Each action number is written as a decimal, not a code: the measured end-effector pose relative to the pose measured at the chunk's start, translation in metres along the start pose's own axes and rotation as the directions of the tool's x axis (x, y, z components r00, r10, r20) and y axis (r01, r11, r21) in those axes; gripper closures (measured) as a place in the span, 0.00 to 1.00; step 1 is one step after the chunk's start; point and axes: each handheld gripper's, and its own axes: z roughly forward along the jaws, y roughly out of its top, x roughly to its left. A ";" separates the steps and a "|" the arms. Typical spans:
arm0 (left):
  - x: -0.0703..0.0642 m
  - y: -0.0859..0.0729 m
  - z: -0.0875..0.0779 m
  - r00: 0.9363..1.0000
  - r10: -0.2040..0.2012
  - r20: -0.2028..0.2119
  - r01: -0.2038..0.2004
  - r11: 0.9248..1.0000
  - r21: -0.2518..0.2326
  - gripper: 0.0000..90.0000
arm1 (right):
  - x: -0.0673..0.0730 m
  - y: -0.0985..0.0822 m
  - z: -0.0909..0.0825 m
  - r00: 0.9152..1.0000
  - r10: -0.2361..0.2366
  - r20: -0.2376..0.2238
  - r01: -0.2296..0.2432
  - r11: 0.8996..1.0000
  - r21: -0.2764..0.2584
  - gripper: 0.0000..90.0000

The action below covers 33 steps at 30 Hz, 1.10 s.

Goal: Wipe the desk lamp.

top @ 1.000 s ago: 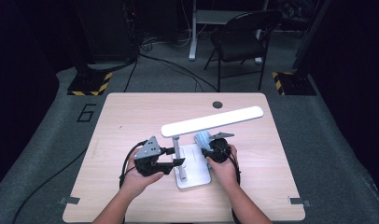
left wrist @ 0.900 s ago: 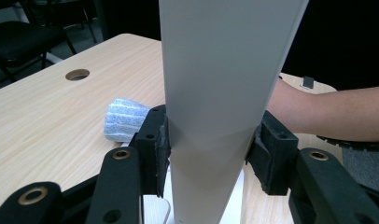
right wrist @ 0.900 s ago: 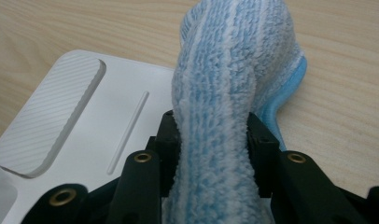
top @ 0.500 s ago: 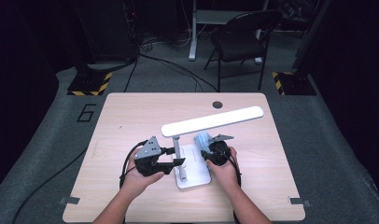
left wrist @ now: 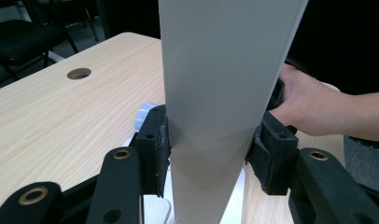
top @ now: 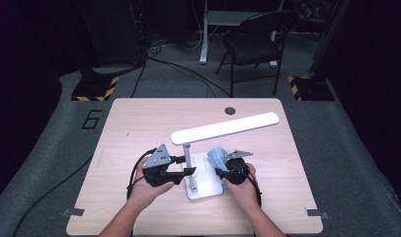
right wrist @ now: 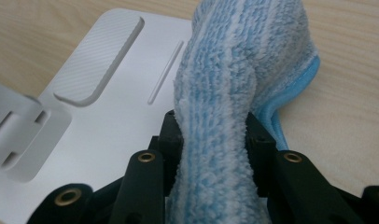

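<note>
1. Wiping a white desk lamp [top: 223, 129] appeared to be the step in hand: the left gripper [top: 184, 165] was clamped on the lamp's upright stem [left wrist: 215, 140], steadying it, while the right gripper [top: 219, 170] pinched a blue cloth [right wrist: 234, 93]; its jaws had just been closing on that cloth.
2. The cloth bunched out ahead of the right gripper's tips, hanging over the lamp's base [right wrist: 108, 121], which lay just in front of and below the jaws. Whether it touched the base could not be told.
3. The next move probably called for pressing the cloth down and sweeping it across the base while the left grip held firm.
4. The cloth was thick, fluffy microfibre with pale stripes and a smooth blue edge; the base was flat, matte white plastic with a ribbed pad and a thin groove; the stem was a smooth, flat-sided bar; the table [top: 139, 123] was light wood grain.
</note>
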 end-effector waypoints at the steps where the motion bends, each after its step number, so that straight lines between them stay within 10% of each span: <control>1: 0.000 0.000 0.000 1.000 0.000 0.004 0.000 1.000 0.003 0.59 | 0.002 -0.001 -0.002 1.000 0.010 -0.003 -0.010 1.000 0.007 0.74; 33: -0.001 0.002 0.002 1.000 -0.007 -0.025 0.007 1.000 0.012 0.59 | -0.001 -0.034 -0.048 0.996 0.039 -0.076 -0.040 0.999 -0.018 0.74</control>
